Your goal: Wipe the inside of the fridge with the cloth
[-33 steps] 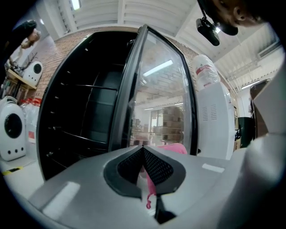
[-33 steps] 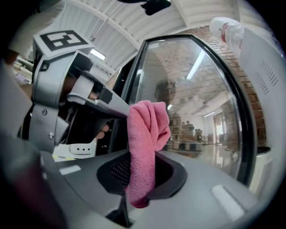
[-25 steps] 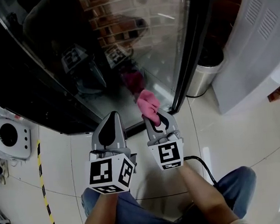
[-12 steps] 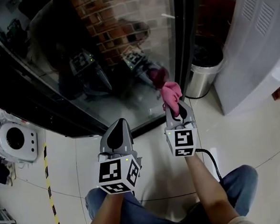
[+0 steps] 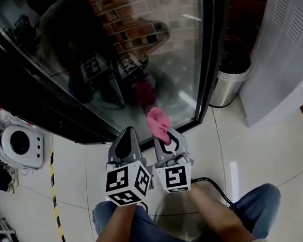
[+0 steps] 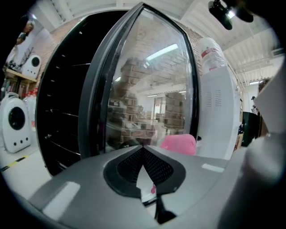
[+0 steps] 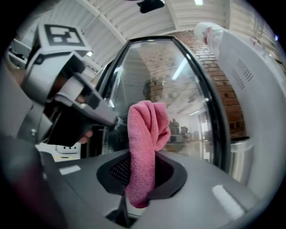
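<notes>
Pinching cloth [image 7: 146,129] inside right gripper [image 5: 167,140]

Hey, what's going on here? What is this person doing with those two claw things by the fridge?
A person stands facing a glass-door fridge, holding a gripper in each hand. The right claw is shut on a pink cloth, which is held up near the bottom of the glass. The left claw is closed and empty beside it. The fridge looks closed, so wiping inside has not begun.
</notes>
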A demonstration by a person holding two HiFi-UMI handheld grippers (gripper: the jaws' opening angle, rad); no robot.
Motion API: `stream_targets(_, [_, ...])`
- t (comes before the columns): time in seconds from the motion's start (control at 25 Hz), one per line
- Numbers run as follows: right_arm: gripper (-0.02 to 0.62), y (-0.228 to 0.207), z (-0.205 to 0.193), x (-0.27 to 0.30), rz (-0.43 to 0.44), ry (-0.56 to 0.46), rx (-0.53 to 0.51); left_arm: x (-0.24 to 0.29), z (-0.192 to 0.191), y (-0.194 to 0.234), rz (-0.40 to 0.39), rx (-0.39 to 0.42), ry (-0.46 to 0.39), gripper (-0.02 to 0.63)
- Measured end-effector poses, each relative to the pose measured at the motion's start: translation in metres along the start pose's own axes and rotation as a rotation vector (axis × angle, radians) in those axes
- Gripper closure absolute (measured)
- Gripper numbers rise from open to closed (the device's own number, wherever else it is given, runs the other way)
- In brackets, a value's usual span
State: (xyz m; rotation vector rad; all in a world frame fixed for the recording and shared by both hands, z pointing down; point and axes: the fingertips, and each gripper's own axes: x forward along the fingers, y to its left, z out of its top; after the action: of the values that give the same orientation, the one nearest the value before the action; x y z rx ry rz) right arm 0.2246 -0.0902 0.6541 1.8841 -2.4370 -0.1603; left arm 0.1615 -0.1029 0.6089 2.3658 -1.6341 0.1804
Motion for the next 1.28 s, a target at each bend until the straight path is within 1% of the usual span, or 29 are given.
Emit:
stream_targets(0.08, [0.534,0.032,-0.004,0.002,0.065,0.017,0.002,-0.005,0.004,0.011,0.027,0.012,-0.004,0.594])
stream_targets(0.2, [0.534,0.065,-0.019,0.006,0.117,0.029,0.044,-0.015,0.015,0.03,0.062,0.022,-0.03,0.594])
stream_targets(0.32, [0.534,0.089,-0.037,0.012,0.146,0.048,0.088,-0.023,0.022,0.047,0.08,0.025,-0.05,0.594])
stream_targets(0.44, [0.534,0.109,-0.056,0.017,0.174,0.083,0.134,-0.028,0.027,0.055,0.073,0.044,-0.061,0.594])
stream_targets(0.6, [0.534,0.123,-0.088,0.024,0.176,0.132,0.146,-0.031,0.029,0.06,0.055,0.069,-0.065,0.594])
stream_targets(0.72, [0.534,0.115,-0.109,0.026,0.142,0.175,0.141,-0.031,0.029,0.064,0.044,0.062,-0.061,0.594])
stream_targets(0.84, [0.534,0.094,-0.128,0.023,0.084,0.218,0.137,-0.03,0.029,0.066,0.032,0.041,-0.066,0.594])
stream_targets(1.0, [0.534,0.053,-0.146,0.018,-0.006,0.251,0.143,-0.028,0.032,0.053,0.015,0.029,-0.06,0.594])
stream_targets(1.28, [0.534,-0.022,-0.16,0.005,-0.159,0.265,0.172,-0.019,0.029,0.028,-0.011,0.03,-0.053,0.594])
